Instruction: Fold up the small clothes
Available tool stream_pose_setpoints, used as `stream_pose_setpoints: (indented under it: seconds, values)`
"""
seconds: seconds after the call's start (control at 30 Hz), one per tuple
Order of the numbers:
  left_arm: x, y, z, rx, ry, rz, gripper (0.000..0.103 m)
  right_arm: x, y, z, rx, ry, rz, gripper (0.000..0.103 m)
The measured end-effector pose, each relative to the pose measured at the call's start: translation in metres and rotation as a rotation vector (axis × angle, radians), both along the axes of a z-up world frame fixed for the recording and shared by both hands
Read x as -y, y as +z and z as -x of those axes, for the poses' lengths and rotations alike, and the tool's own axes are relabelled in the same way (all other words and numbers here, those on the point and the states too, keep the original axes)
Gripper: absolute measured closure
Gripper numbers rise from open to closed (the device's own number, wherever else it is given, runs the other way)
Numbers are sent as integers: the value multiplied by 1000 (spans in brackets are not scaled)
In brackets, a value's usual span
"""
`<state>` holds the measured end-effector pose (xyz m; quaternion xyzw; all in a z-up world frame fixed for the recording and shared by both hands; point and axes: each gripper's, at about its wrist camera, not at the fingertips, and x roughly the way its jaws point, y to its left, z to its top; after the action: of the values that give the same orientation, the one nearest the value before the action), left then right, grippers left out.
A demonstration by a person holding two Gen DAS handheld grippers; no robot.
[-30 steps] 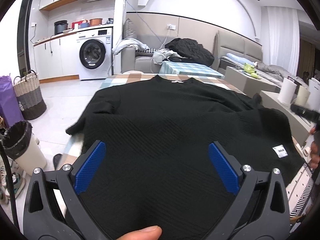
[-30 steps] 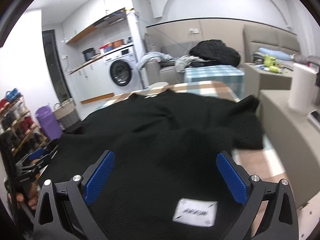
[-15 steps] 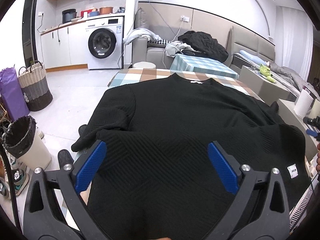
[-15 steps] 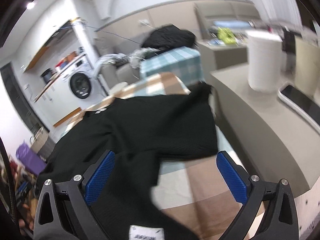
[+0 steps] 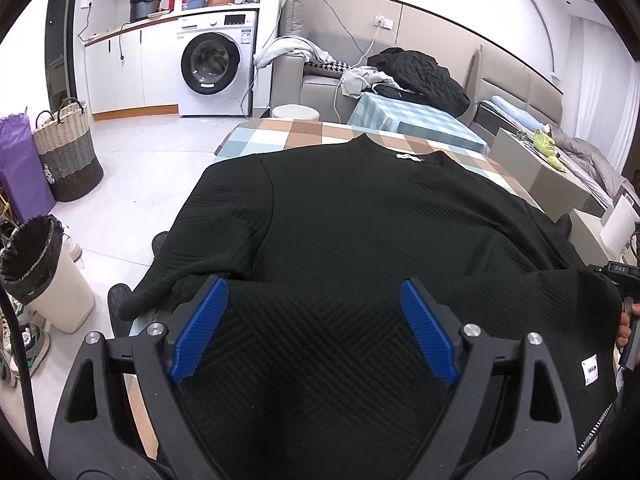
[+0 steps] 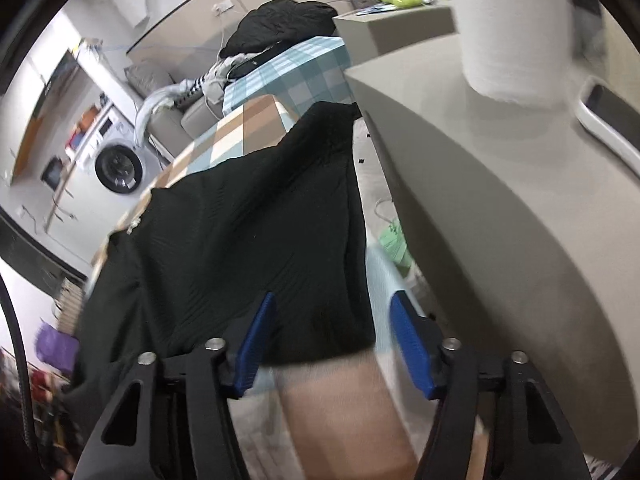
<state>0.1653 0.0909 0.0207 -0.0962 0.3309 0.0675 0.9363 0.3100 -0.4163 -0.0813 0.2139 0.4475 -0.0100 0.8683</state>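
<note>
On the tabletop (image 5: 280, 130) lies a black sweater (image 5: 380, 220); left tongs (image 5: 314, 328) and right tongs (image 6: 334, 344) gape wide, holding nothing.

We see on the left gripper (image 5: 312, 328) and right gripper (image 6: 334, 344) black frames, ribbed blue pads (image 5: 198, 330) (silver screws just behind).

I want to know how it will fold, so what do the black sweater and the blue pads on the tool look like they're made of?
Black sweater: looks like a thick, matte knit, with raised diagonal and chevron ribbing; the fibre cannot be told. Blue pads on the left tool: probably rubber or soft plastic, matte, with fine ridges across the face.
</note>
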Motion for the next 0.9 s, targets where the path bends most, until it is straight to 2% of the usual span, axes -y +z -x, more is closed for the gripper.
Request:
stream_pose_setpoints:
  seconds: [0.03,0.07,0.13,0.23,0.33,0.47,0.57,0.7,0.77,0.83,0.9]
  values:
    - [1,-1,-3,-1,-1,-1,16,-1,-1,-4,0,11,3,63]
    - [2,-1,-5,0,-2,-3,16,-1,-2,-8,-2,19,5,69]
    - [3,-2,-9,3,-4,-7,16,-1,-5,-19,-12,22,6,94]
    - [3,-2,-5,0,-1,-11,16,-3,3,-20,17,9,50,96]
    - [2,-2,-8,4,-2,-10,16,-4,26,-17,72,-9,50,96]
    - [1,-1,-3,10,-15,-9,16,-23,59,-30,144,48,36,96]
    - [1,1,-1,21,-26,-7,16,-61,87,-46,205,158,40,96]
    - [2,3,0,36,-31,-10,16,-141,112,-70,249,390,42,96]
    - [3,4,2,39,-30,-11,16,-179,111,-76,242,494,29,96]
    - [2,3,3,34,-26,-13,16,-215,101,-79,189,597,35,94]
    - [-2,1,5,26,-12,-15,16,-236,88,-80,139,655,23,86]
